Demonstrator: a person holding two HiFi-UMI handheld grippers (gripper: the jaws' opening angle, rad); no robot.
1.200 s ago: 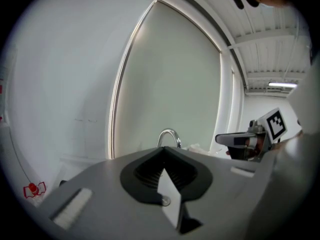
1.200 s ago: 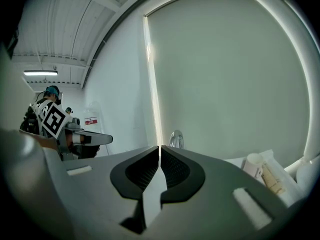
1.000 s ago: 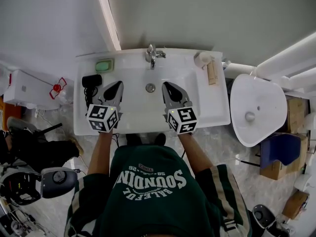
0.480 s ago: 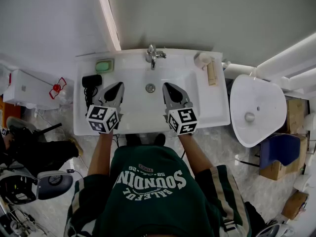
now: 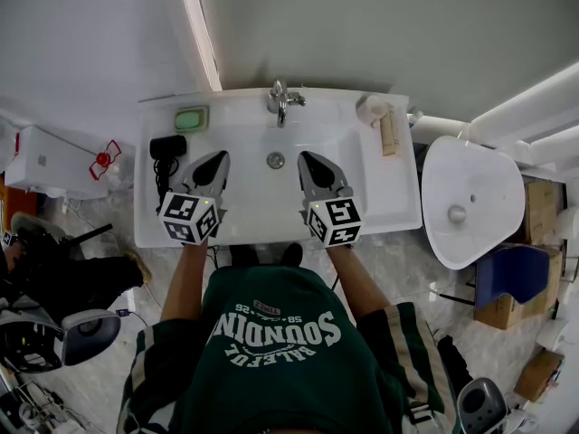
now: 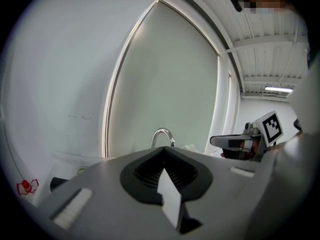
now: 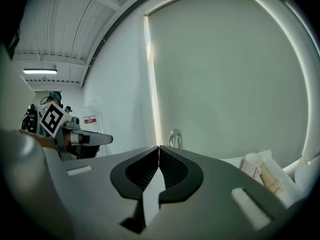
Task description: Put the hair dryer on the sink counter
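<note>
The black hair dryer (image 5: pixel 167 148) lies on the left part of the white sink counter (image 5: pixel 389 197), its cord trailing toward the front edge. My left gripper (image 5: pixel 217 157) hovers over the basin just right of the dryer, apart from it, jaws shut and empty. My right gripper (image 5: pixel 308 159) hangs over the right side of the basin, also shut with nothing in it. In the left gripper view the shut jaws of the left gripper (image 6: pixel 162 150) point at the faucet (image 6: pixel 162 135). In the right gripper view the right gripper (image 7: pixel 158 149) is closed too.
A green soap dish (image 5: pixel 191 118) sits at the counter's back left and the faucet (image 5: pixel 279 100) stands behind the drain (image 5: pixel 276 160). A paper roll (image 5: pixel 369 108) and a wooden piece (image 5: pixel 389 135) lie at the back right. A white toilet (image 5: pixel 466 202) stands to the right.
Both grippers stay almost still over the basin. A grey round object on the floor at lower left has drifted left, and another has come into view at lower right.
</note>
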